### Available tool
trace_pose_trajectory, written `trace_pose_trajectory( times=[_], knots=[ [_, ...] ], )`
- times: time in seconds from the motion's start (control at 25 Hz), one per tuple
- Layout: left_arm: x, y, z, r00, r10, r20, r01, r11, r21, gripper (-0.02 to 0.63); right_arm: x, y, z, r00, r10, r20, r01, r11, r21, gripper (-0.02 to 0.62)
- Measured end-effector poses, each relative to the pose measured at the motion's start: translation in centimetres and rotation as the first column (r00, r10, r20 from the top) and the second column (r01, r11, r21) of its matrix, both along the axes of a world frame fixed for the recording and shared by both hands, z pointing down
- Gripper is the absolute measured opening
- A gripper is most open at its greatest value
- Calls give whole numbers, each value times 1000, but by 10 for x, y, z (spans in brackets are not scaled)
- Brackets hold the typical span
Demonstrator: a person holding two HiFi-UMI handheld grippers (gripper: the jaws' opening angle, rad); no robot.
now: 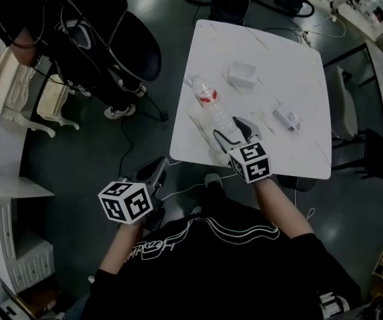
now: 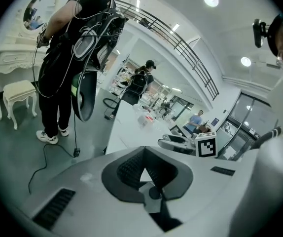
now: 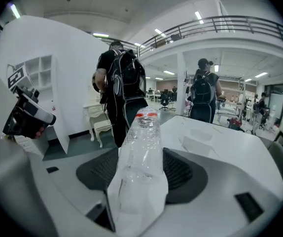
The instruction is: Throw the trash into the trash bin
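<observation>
Right gripper (image 1: 229, 129) clamps bottle (image 1: 208, 103) over table's (image 1: 291, 65) near edge.

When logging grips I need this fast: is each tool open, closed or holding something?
Left tool: closed, empty.
Right tool: closed on the clear plastic bottle.

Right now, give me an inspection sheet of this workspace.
Surface: white table.
Job's things: plastic bottle over the table's near edge; trash bin not seen.
Clutter: white box and small white packet on the table.
Grippers: right gripper shut on the plastic bottle; left gripper shut, empty, off the table.
Cables: black cable on the floor.
Surroundings: person with a backpack, white stool.
</observation>
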State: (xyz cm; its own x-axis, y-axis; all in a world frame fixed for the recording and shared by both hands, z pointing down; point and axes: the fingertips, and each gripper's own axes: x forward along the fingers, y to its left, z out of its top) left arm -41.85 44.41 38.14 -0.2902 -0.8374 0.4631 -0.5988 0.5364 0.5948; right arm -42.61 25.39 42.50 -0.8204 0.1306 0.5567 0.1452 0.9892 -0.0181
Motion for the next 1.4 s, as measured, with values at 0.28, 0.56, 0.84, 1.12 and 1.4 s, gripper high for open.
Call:
trace_pose_trajectory(
  times=[0.28, 0.56, 0.84, 1.12, 1.4],
  knots=[
    [31, -7, -23, 994, 107, 38, -109, 993, 39, 6, 52, -12, -49, 987, 127, 96, -129, 991, 18, 310],
    [73, -32, -33, 965, 249, 79, -256, 962, 92, 6, 127, -42, -85, 944, 282, 173, -294, 954, 50, 310],
    [111, -77, -35, 913, 403, 69, -409, 902, 137, 6, 213, -85, -121, 862, 452, 229, -485, 867, 117, 310],
    [157, -141, -36, 815, 574, 80, -580, 804, 131, 6, 303, -133, -134, 740, 614, 273, -662, 736, 140, 310],
    [219, -221, -31, 689, 722, 67, -724, 680, 119, 6, 400, -184, -130, 591, 758, 276, -803, 585, 112, 310]
  ],
)
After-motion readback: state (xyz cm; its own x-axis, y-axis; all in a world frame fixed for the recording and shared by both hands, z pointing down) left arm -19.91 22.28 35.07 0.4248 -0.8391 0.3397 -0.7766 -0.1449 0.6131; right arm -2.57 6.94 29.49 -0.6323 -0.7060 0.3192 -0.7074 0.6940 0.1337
